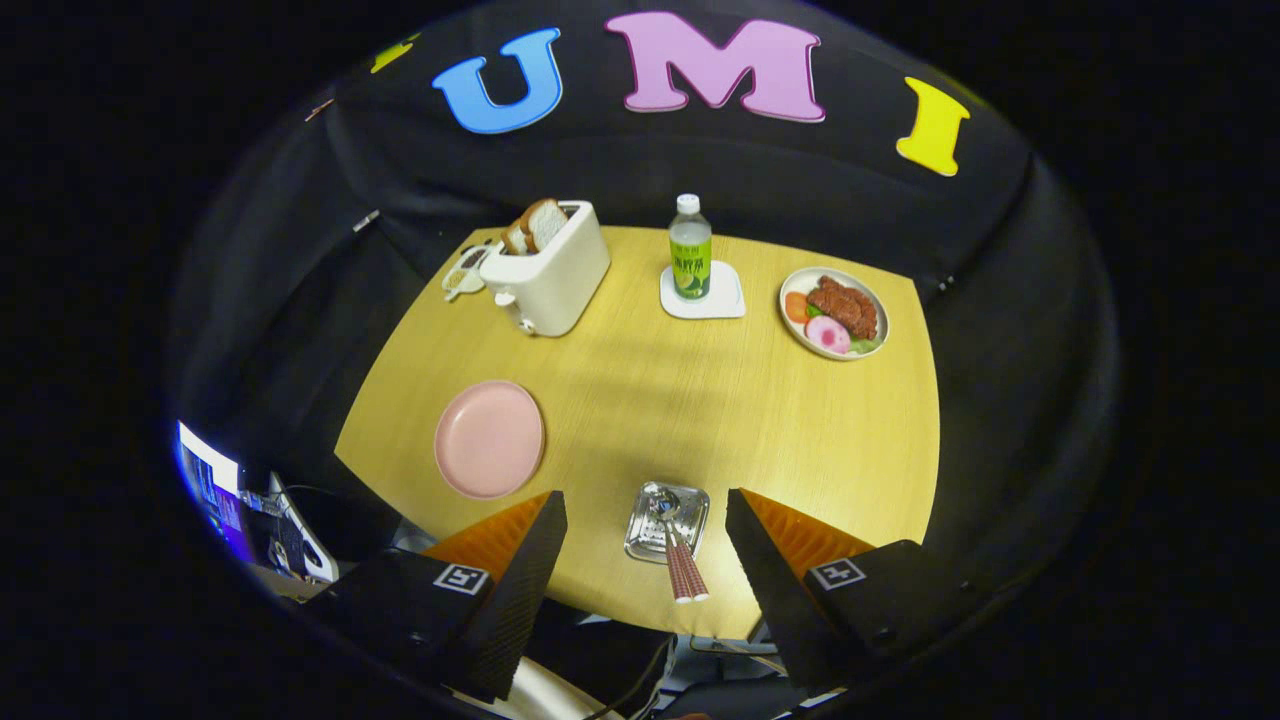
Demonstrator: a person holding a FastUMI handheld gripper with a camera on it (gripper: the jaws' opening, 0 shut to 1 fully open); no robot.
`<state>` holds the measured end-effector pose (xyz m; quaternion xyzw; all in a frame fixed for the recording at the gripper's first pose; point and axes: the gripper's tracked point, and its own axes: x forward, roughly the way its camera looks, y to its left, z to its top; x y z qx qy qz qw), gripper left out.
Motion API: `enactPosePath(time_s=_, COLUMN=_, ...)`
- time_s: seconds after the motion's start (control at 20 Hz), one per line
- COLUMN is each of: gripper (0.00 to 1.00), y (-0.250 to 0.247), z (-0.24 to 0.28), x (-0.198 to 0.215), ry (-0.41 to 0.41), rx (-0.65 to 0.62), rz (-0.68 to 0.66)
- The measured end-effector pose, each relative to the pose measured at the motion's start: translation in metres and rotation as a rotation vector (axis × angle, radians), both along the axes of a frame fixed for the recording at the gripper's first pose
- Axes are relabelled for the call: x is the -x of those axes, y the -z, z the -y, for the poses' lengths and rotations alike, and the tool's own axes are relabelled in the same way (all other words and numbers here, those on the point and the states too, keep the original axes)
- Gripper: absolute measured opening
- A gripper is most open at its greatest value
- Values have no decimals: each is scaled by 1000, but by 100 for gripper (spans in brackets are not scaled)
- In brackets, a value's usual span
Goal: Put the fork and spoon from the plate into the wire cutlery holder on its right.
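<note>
The pink plate lies on the yellow table, left of and just beyond my left finger, and its surface is bare. The shiny wire cutlery holder stands to the plate's right near the table's front edge, seen from above between my two fingers. A spoon bowl shows inside it, and two striped handles lean out toward me. My gripper hovers high above the holder, open, with its fingers wide apart and touching nothing.
A white toaster with bread slices stands at the far left. A green-labelled bottle sits on a white coaster at the far middle, and a plate of food at the far right. A lit screen is below the table's left edge.
</note>
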<state>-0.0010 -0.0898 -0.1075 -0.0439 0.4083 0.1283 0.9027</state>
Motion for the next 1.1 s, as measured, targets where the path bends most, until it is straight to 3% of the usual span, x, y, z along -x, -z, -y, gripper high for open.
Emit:
enactPosePath(time_s=0.2, gripper=99, y=-45, z=-28, x=2, ry=50, rx=-50, rz=222)
enactPosePath(time_s=0.5, gripper=100, y=-113, z=-55, x=6, ry=120, rx=-11, rz=579)
enactPosePath(time_s=0.75, gripper=99, y=-142, z=-92, x=18, ry=142, rx=-102, rz=707)
enactPosePath(time_s=1.1, gripper=99, y=-190, z=-101, x=21, ry=184, rx=-230, rz=871)
